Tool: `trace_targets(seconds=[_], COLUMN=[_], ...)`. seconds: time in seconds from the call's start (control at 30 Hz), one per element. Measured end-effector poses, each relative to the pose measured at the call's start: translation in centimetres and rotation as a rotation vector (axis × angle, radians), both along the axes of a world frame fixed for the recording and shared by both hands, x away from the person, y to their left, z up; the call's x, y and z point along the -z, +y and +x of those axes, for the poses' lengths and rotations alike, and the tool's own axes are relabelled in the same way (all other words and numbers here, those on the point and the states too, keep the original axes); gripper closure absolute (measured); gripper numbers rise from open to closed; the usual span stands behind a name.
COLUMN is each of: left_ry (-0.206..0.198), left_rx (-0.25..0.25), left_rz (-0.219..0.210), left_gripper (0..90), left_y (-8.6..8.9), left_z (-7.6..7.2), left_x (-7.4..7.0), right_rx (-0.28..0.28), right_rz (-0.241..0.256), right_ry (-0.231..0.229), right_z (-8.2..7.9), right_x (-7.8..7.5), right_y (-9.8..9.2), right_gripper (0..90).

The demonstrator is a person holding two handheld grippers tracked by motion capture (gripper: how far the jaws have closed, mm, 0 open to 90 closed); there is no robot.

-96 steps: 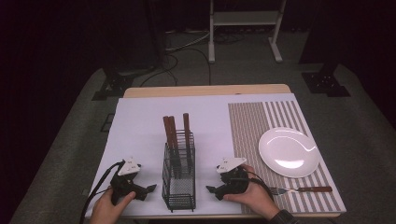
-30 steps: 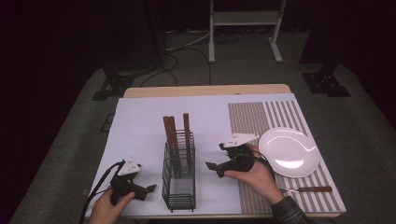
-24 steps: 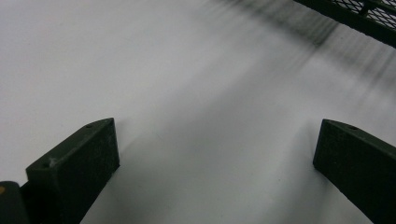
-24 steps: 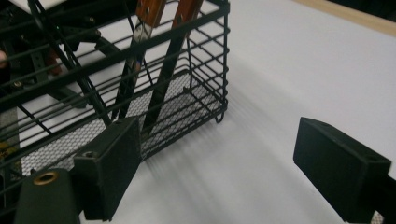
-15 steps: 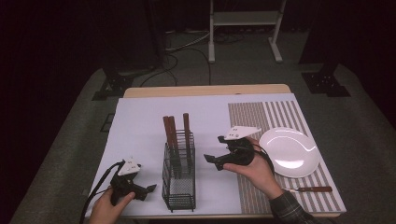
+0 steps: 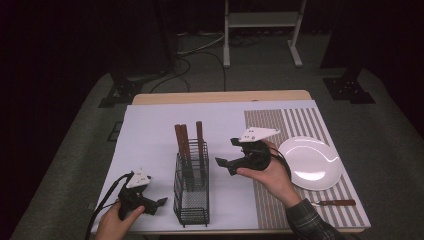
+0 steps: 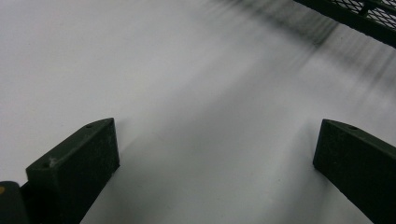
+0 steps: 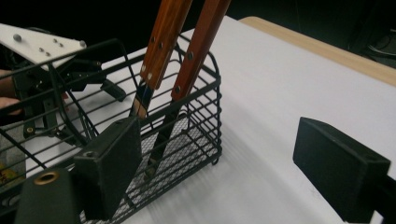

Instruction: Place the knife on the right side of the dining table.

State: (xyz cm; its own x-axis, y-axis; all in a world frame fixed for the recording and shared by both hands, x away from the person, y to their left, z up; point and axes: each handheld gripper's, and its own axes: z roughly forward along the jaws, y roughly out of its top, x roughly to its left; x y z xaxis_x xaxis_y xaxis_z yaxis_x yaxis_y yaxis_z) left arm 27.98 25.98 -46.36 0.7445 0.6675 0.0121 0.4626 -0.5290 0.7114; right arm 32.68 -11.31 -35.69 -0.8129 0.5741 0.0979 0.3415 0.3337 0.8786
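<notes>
The right gripper [image 6: 226,154] is up in the air, just to the right of the black wire basket [image 6: 191,200]. Its jaws are wide apart and nothing is between them. They point toward the wooden handles [image 6: 187,141] that stick up out of the basket. In the right gripper view the two nearest handles [image 8: 184,42] lean close together, and their dark blades go down inside the wires.

The left gripper [image 6: 161,203] sits low on the white table cover [image 6: 150,135], just left of the basket. Its jaws are open too, and in the left gripper view there is just the white cover between them.

A white plate [image 6: 312,162] lies on the striped mat [image 6: 280,122] to the right. One more knife with a wooden handle [image 6: 336,203] lies on the mat, near the plate, on the side close to the person
</notes>
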Motion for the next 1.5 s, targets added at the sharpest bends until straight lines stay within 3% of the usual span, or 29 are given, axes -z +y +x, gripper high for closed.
trace_targets(seconds=[0.6,1.5], left_ry=[-0.002,-0.004], left_rx=[-0.001,-0.002], left_rz=[-0.004,-0.004], left_gripper=[0.0,0.0], left_y=[0.0,0.0], left_z=[0.0,0.0], left_x=[0.0,0.0], right_rx=[-0.005,-0.022], right_rz=[0.028,0.075], right_ry=[-0.018,-0.022], right_z=[1.2,4.0], right_x=[-1.3,-2.3], right_y=[1.2,3.7], right_gripper=[14.4,33.5])
